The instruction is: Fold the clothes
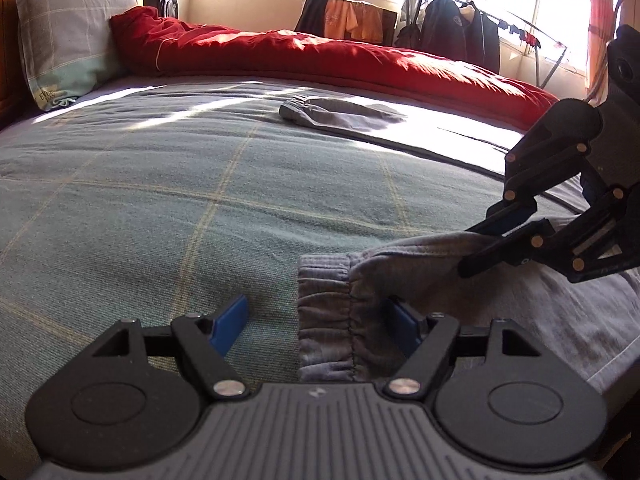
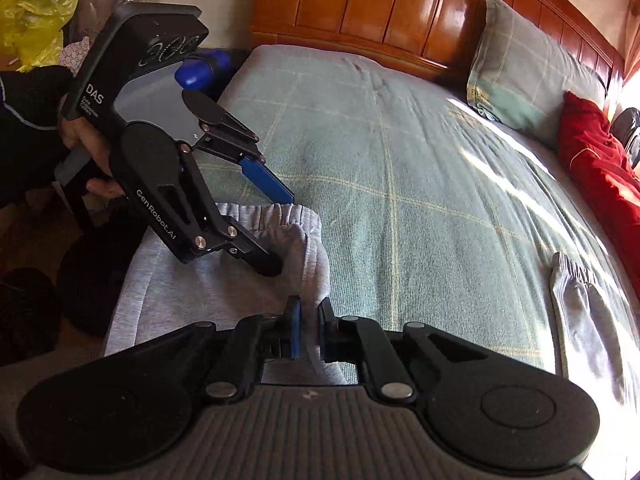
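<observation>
Grey sweatpants (image 1: 420,280) lie at the near edge of the bed, with the ribbed waistband (image 1: 326,320) turned toward me. My left gripper (image 1: 316,328) is open, its jaws on either side of the waistband; it also shows in the right wrist view (image 2: 276,232). My right gripper (image 2: 310,330) is shut on a fold of the grey sweatpants (image 2: 224,292); in the left wrist view its fingertips (image 1: 480,248) pinch the cloth. A second folded grey garment (image 1: 340,114) lies farther up the bed and shows in the right wrist view (image 2: 588,320).
The bed has a green checked cover (image 1: 180,200). A red duvet (image 1: 320,56) is bunched along the far side. A pillow (image 1: 68,36) leans on the wooden headboard (image 2: 380,4). A clothes rack (image 1: 460,28) stands by the windows. A yellow bag (image 2: 36,4) sits beside the bed.
</observation>
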The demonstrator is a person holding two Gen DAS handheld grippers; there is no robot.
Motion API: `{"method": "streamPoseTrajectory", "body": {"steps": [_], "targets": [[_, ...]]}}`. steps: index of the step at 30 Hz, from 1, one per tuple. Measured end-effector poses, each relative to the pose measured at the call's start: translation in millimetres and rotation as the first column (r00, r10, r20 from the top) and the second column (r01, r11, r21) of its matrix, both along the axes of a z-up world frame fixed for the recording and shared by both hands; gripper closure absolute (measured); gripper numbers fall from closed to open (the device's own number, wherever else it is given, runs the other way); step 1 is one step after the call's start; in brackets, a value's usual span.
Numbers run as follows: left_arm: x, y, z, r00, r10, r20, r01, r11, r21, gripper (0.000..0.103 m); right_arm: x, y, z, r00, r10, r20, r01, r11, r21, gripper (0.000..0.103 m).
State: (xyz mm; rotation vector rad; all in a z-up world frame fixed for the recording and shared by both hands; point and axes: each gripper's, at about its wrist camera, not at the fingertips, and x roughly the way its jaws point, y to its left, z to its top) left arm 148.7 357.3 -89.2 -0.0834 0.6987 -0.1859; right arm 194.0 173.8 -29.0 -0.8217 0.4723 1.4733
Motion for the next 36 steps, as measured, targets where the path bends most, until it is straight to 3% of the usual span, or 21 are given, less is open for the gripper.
{"method": "streamPoseTrajectory", "body": {"steps": [5,10,15,18,20,22,24,28,29,31,33,36], "targets": [[-4.1,4.2,1.7,0.993,-0.108,0.036,0.109,0.994,-0.013,0.028,-29.4,-17.7,7.6,0.988,0.114,0.100,-0.117,0.993,0.025,0.093],[-9.0,2.9,0.2,0.977,-0.209,0.043,0.210,0.977,-0.028,0.028,-53.0,-35.5,10.2,0.965,0.220,0.144,-0.218,0.975,-0.030,0.093],[-13.9,-4.2,-2.8,0.959,-0.280,0.030,0.281,0.958,-0.058,0.030,-54.6,-46.1,7.7,0.961,0.237,0.145,-0.226,0.970,-0.087,0.093],[-14.2,-9.8,-1.2,0.966,-0.259,0.020,0.260,0.965,-0.022,0.057,-50.4,-47.2,8.4,0.966,0.211,0.151,-0.200,0.976,-0.089,0.093],[-16.0,-9.0,2.1,0.970,-0.241,0.031,0.242,0.970,-0.038,0.068,-45.8,-46.0,8.0,0.969,0.182,0.170,-0.171,0.982,-0.074,0.086],[-19.8,-6.0,4.4,0.976,-0.212,0.049,0.215,0.975,-0.062,0.085,-37.6,-43.6,5.4,0.974,0.138,0.178,-0.130,0.990,-0.053,0.072],[-23.9,-1.8,4.8,0.982,-0.179,0.055,0.183,0.979,-0.089,0.087,-26.8,-41.0,1.6,0.981,0.093,0.172,-0.087,0.995,-0.041,0.044],[-32.8,9.4,2.5,0.992,-0.109,0.063,0.119,0.977,-0.175,0.088,5.7,-33.3,-10.0,0.998,0.020,0.065,-0.015,0.997,-0.073,0.041],[-34.8,12.2,1.6,0.993,-0.095,0.067,0.106,0.975,-0.193,0.088,12.2,-31.9,-13.8,0.999,0.011,0.040,-0.007,0.997,-0.080,0.042],[-37.4,21.2,-3.1,0.997,-0.048,0.061,0.062,0.963,-0.261,0.088,21.5,-30.0,-16.7,0.999,-0.009,-0.031,0.006,0.996,-0.093,0.057],[-38.1,25.2,-6.0,0.999,0.004,0.050,0.010,0.957,-0.290,0.092,30.1,-29.2,-13.7,0.993,-0.038,-0.111,0.030,0.996,-0.078,0.095],[-34.2,24.4,-0.1,0.996,0.077,0.041,-0.064,0.961,-0.269,0.094,34.4,-26.1,-7.0,0.987,-0.095,-0.128,0.088,0.995,-0.053,0.100]]}}
